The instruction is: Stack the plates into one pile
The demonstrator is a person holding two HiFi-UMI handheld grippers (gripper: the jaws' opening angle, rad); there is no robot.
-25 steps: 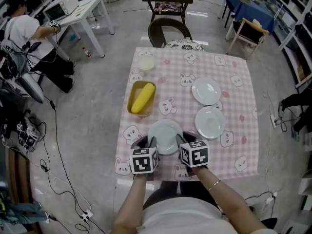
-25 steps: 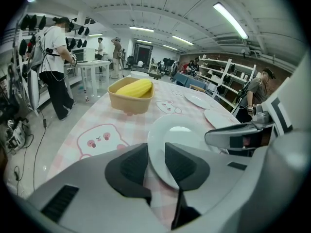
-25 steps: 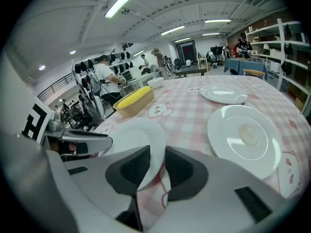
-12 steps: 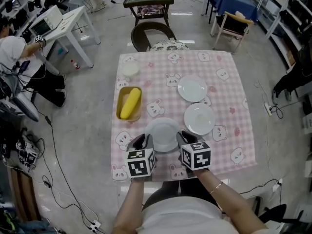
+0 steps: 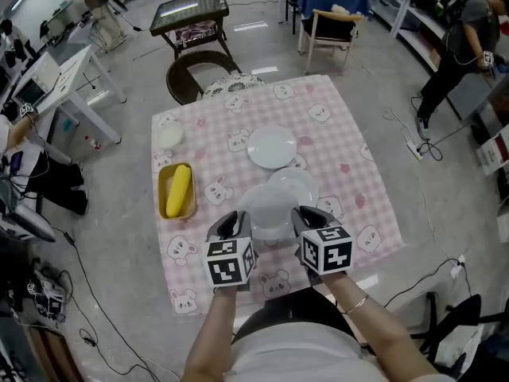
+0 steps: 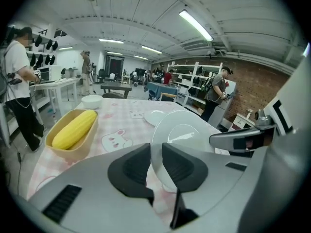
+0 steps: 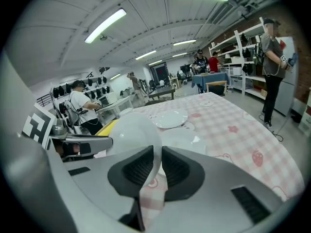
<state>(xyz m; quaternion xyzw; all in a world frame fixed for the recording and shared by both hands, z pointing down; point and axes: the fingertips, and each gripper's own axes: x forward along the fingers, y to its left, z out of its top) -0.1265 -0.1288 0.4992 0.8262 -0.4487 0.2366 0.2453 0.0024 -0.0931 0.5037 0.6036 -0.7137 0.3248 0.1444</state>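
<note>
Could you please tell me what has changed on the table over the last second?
Both the left gripper and the right gripper have just closed their jaws on the rim of the near plate and lifted it off the cloth toward the middle plate. The far plate, corn tray and small bowl stayed put.

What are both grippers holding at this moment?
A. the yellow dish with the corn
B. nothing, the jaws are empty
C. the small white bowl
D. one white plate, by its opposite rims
D: the left gripper and the right gripper have just been closing their jaws, and each pinches a rim of the same white plate. The yellow dish and small bowl sit apart on the table.
</note>
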